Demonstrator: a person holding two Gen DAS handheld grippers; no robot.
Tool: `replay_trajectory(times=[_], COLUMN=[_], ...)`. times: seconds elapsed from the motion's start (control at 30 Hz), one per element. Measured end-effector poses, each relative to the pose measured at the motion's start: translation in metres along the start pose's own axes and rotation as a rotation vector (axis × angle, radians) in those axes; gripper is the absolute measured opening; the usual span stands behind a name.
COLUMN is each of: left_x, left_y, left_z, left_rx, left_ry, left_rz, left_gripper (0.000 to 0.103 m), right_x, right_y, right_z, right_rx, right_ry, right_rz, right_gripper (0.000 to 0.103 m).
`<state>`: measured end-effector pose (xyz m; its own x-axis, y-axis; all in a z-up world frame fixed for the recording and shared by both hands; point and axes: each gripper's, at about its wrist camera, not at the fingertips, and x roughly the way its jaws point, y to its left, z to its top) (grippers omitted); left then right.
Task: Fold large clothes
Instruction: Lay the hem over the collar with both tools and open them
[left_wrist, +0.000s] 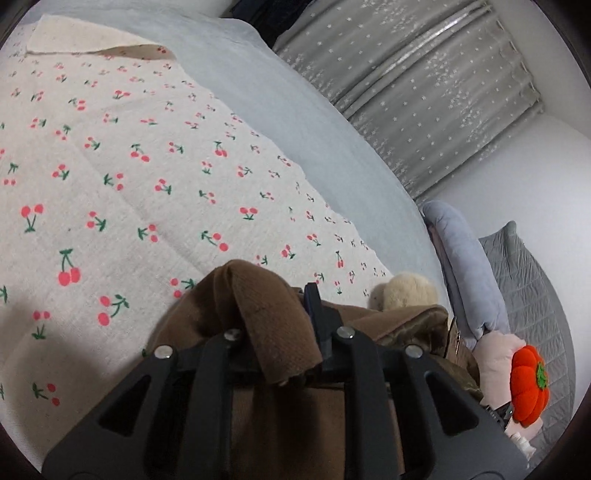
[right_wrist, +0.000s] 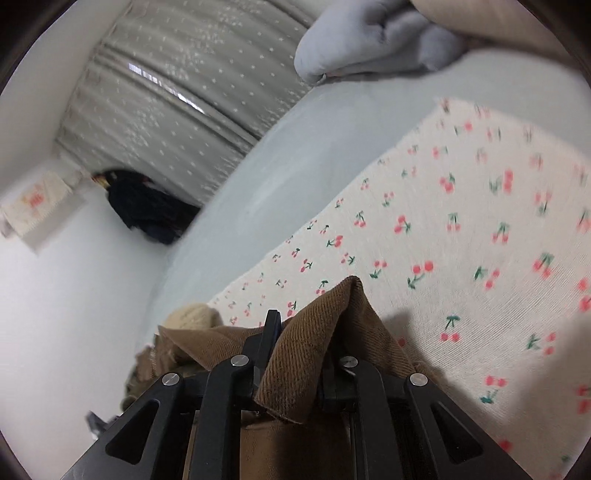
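Observation:
A brown corduroy garment with a cream fleece lining (left_wrist: 404, 291) hangs from both grippers above a cherry-print cloth (left_wrist: 122, 177). My left gripper (left_wrist: 280, 325) is shut on a fold of the brown garment (left_wrist: 266, 314); the fabric covers the left finger. My right gripper (right_wrist: 303, 343) is shut on another fold of the brown garment (right_wrist: 314, 332), which drapes over the jaws and hides the right finger. The cherry-print cloth (right_wrist: 461, 240) lies flat under it. The fleece lining also shows in the right wrist view (right_wrist: 192, 315).
The cloth lies on a pale blue bed sheet (left_wrist: 314, 122). Grey star-print curtains (left_wrist: 424, 92) hang behind. A grey-blue pillow (left_wrist: 461, 258), a grey quilt (left_wrist: 532, 295) and an orange pumpkin plush (left_wrist: 528, 387) sit at the right. A dark garment (right_wrist: 147, 210) lies by the wall.

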<state>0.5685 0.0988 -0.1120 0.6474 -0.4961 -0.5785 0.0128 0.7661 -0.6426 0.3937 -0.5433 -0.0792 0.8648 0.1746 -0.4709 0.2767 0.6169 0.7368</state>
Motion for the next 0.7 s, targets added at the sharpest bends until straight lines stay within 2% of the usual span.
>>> replay_trajectory(times=[0.07, 0.13, 0.17, 0.2, 0.27, 0.3, 0.37, 0.4, 0.5, 0.57, 0.63, 0.7], left_x=[-0.003, -0.014, -0.021, -0.033, -0.061, -0.076, -0.089, -0.089, -0.061, -0.039, -0.016, 0.007], left_y=[-0.002, -0.008, -0.012, -0.017, -0.028, -0.037, -0.062, -0.071, -0.099, -0.110, -0.115, -0.108], left_z=[0.004, 0.007, 0.007, 0.008, 0.005, 0.001, -0.010, -0.014, -0.034, -0.041, -0.043, -0.035], left_rx=[0.007, 0.013, 0.028, 0.052, 0.114, 0.167, 0.340, 0.406, 0.598, 0.672, 0.705, 0.700], left_ry=[0.013, 0.018, 0.012, -0.009, -0.106, -0.165, -0.208, -0.196, -0.039, 0.021, 0.041, 0.044], left_rz=[0.009, 0.008, 0.008, 0.018, 0.066, 0.091, 0.182, 0.215, 0.277, 0.293, 0.316, 0.380], left_gripper=[0.023, 0.032, 0.044, 0.064, 0.087, 0.087, 0.089, 0.091, 0.091, 0.091, 0.091, 0.092], right_x=[-0.004, -0.011, -0.017, -0.027, -0.048, -0.059, -0.073, -0.074, -0.060, -0.036, -0.010, 0.014], right_y=[-0.002, 0.004, 0.009, 0.016, 0.026, 0.032, 0.048, 0.059, 0.091, 0.114, 0.131, 0.137], right_z=[0.003, 0.003, 0.003, 0.002, 0.002, 0.003, -0.002, -0.008, -0.030, -0.049, -0.061, -0.062], right_rx=[0.015, 0.004, -0.011, -0.042, -0.105, -0.142, -0.241, -0.303, -0.469, -0.577, -0.646, -0.654], right_ry=[0.011, 0.027, 0.029, 0.019, -0.031, -0.059, -0.065, -0.052, 0.014, 0.080, 0.100, 0.113], right_rz=[0.034, 0.026, 0.015, -0.003, -0.027, -0.042, -0.101, -0.135, -0.214, -0.260, -0.292, -0.318], right_gripper=[0.017, 0.023, 0.033, 0.050, 0.069, 0.069, 0.069, 0.069, 0.069, 0.069, 0.069, 0.069])
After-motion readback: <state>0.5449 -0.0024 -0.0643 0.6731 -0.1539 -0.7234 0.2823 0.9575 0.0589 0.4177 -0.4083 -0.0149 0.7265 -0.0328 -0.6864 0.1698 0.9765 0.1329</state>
